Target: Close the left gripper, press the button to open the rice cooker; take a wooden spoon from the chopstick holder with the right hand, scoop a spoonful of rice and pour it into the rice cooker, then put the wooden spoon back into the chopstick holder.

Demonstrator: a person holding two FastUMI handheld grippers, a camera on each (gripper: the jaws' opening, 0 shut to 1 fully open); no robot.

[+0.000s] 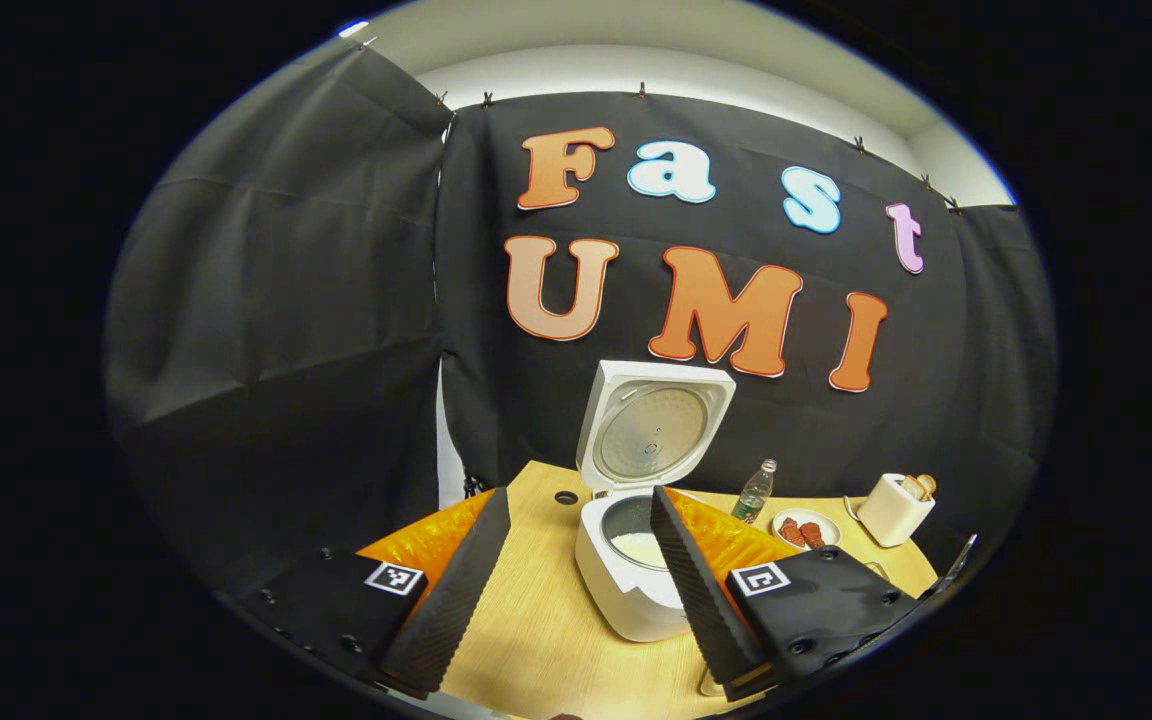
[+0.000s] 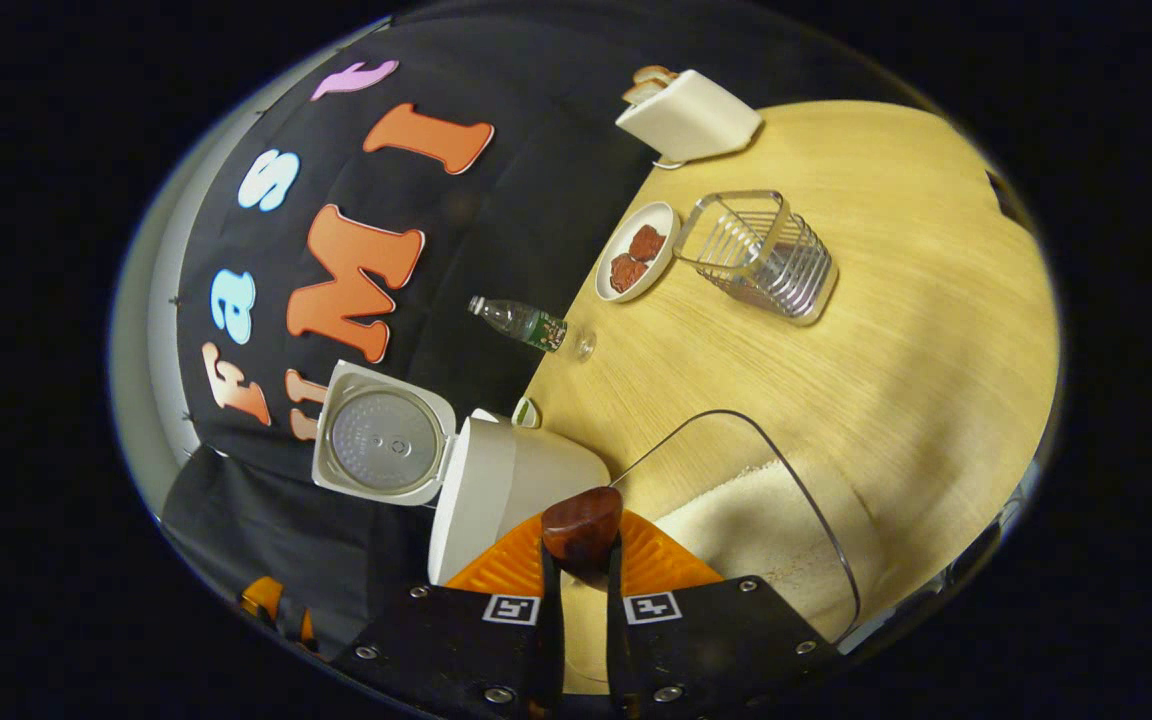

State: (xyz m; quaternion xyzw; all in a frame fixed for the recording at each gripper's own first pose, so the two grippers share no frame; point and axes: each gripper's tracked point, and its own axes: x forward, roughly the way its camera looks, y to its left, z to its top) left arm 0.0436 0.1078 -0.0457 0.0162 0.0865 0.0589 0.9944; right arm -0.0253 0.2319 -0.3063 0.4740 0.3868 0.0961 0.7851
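The white rice cooker stands on the wooden table with its lid raised, and white rice shows in its pot. My left gripper is open, its fingers on either side of the cooker's near left part, touching nothing. In the right gripper view the scene is tilted. My right gripper is shut on a dark brown wooden spoon, of which a rounded piece sticks out between the fingers. The cooker lies just left of it, and a clear container of rice just right. The chopstick holder stands farther off, holding nothing I can see.
A plastic bottle, a small plate of red pieces and a white toaster stand right of the cooker along the black cloth wall. A round hole is in the tabletop left of the cooker. The table edge runs close on the right.
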